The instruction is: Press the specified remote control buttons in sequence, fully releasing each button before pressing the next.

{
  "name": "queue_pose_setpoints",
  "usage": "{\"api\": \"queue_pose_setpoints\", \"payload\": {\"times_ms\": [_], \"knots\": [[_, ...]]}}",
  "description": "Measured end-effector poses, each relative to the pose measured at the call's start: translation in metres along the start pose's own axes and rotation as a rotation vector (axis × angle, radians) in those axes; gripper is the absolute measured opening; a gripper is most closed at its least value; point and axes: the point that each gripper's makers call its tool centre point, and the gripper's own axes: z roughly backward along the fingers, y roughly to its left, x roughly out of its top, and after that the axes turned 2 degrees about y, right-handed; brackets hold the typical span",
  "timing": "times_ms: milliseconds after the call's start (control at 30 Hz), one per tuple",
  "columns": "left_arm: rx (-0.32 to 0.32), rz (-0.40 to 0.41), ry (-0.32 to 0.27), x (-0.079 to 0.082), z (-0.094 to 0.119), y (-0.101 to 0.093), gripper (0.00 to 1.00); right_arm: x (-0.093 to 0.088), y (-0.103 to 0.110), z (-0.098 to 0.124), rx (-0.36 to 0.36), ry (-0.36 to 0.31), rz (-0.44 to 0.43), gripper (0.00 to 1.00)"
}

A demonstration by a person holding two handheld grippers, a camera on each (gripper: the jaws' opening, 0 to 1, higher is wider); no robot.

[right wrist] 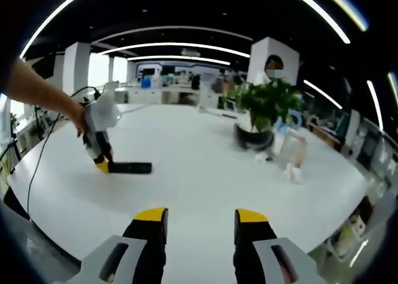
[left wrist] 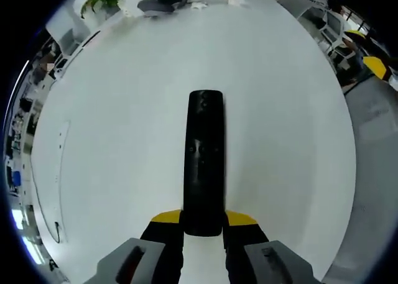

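A long black remote control [left wrist: 204,163] lies on the white table [left wrist: 124,141], pointing away from me in the left gripper view. My left gripper [left wrist: 204,220] is shut on the remote's near end, its yellow-tipped fingers [left wrist: 166,218] pressed against both sides. In the right gripper view the same remote [right wrist: 132,168] lies flat at the left, with the left gripper [right wrist: 101,164] holding its end under a person's hand. My right gripper [right wrist: 202,219] hovers open above the table's near part, well away from the remote, with nothing between its fingers.
A potted plant [right wrist: 264,113] stands at the table's far right beside some clear and white items [right wrist: 291,152]. A thin cable [right wrist: 46,141] runs over the table's left edge. Desks and chairs [left wrist: 367,60] surround the table.
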Motion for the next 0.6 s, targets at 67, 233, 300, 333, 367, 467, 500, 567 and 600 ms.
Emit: {"api": "queue_pose_setpoints", "payload": {"times_ms": [67, 233, 300, 333, 367, 467, 500, 567, 600], "knots": [[0.001, -0.007, -0.003, -0.001, 0.0, -0.003, 0.23, 0.0, 0.0, 0.0, 0.001, 0.001, -0.003, 0.39], [-0.005, -0.022, -0.007, -0.002, 0.001, -0.01, 0.23, 0.0, -0.001, 0.001, -0.003, 0.0, -0.006, 0.39], [-0.006, -0.033, 0.008, -0.002, 0.001, -0.015, 0.23, 0.0, -0.001, 0.0, -0.002, 0.0, -0.006, 0.38], [-0.005, -0.042, 0.018, -0.002, 0.001, -0.017, 0.23, 0.0, -0.001, 0.0, 0.001, 0.002, -0.005, 0.37], [-0.006, -0.04, 0.024, -0.002, 0.0, -0.018, 0.23, 0.0, 0.0, 0.0, 0.005, 0.003, -0.005, 0.36], [-0.005, -0.047, 0.053, -0.004, 0.001, -0.024, 0.23, 0.001, 0.003, 0.001, 0.021, -0.005, -0.01, 0.34], [-0.005, -0.056, 0.059, -0.005, 0.001, -0.026, 0.23, 0.002, 0.003, 0.001, 0.02, -0.007, -0.012, 0.33], [-0.002, -0.053, 0.065, -0.005, 0.001, -0.029, 0.23, 0.0, 0.003, 0.001, 0.022, 0.004, -0.013, 0.28], [0.001, -0.041, 0.067, -0.006, 0.001, -0.029, 0.23, -0.001, 0.002, 0.0, 0.02, 0.009, -0.01, 0.26]]}}
